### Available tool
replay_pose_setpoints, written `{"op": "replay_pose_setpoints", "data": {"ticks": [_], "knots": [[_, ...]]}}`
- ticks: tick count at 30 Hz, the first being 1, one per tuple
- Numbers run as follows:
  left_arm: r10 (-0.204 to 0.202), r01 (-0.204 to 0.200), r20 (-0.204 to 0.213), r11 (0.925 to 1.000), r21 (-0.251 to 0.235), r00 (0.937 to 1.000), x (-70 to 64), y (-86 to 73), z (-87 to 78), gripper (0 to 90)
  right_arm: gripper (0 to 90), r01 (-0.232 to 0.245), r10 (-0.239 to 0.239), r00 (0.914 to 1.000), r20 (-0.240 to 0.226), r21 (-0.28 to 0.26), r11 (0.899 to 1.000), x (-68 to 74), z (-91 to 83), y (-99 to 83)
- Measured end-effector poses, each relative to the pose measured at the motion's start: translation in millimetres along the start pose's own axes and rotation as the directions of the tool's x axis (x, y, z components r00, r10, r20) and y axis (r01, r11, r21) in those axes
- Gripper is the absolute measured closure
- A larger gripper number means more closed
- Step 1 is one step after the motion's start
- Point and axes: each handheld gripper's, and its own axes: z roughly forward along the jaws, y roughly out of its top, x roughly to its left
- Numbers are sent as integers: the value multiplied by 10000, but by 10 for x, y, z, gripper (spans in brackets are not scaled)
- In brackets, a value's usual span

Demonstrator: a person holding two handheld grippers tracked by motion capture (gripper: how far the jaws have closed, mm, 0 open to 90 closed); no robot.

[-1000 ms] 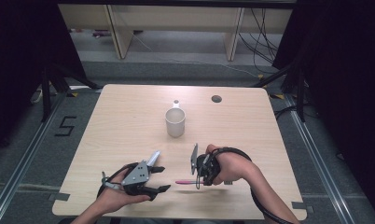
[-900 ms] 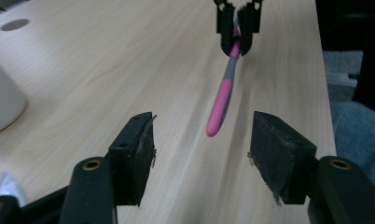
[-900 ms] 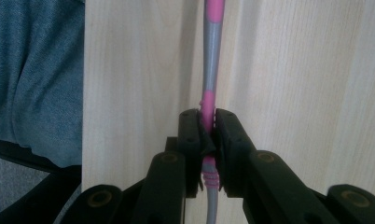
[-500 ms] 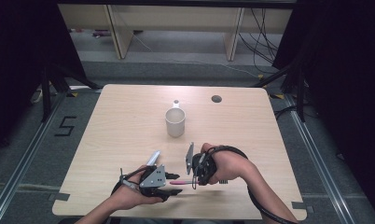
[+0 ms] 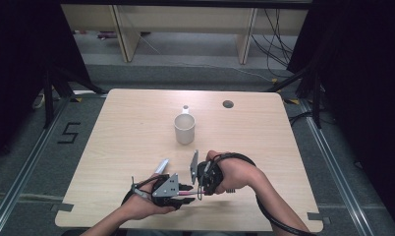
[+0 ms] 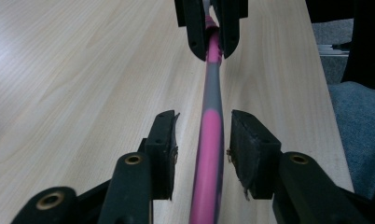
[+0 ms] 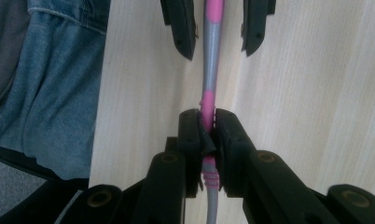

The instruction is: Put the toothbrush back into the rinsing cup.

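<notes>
one toothbrush (image 6: 210, 116), one mug (image 5: 184, 129), two grippers, one table (image 5: 126, 132)

The mug (image 5: 184, 129) is set mid-table (image 5: 117, 137); the toothbrush (image 5: 189, 194) is held near the front edge, between both grippers.

Lab recording bay: black curtains (image 5: 18, 73), floor rails (image 5: 333, 167), taped-down table (image 5: 136, 132), loose cables (image 5: 279, 44).

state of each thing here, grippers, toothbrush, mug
Right gripper: shut on the pink and grey plastic toothbrush.
Left gripper: open, jaws either side of the toothbrush handle, not touching.
Toothbrush: held roughly level over the table edge.
White ceramic mug: upright, untouched.
</notes>
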Motion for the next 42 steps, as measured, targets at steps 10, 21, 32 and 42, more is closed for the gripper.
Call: {"op": "replay_pose_setpoints", "data": {"ticks": [10,21,32,42], "knots": [[-153,156,92,9993,-329,9998,-22,15,21,706,816,330,-330,9995,22,7,9995,-16,28,37],[-134,139,257,9998,-174,9996,-41,9,39,798,816,755,-767,9968,-236,-490,9959,-43,72,63],[104,-105,-56,9999,-124,9999,-41,23,-3,806,806,391,-396,9992,-96,-520,9979,-27,29,89],[-276,279,60,9986,-453,9996,-43,26,-12,807,736,424,-427,9991,-72,-385,9984,-20,5,107]]}}
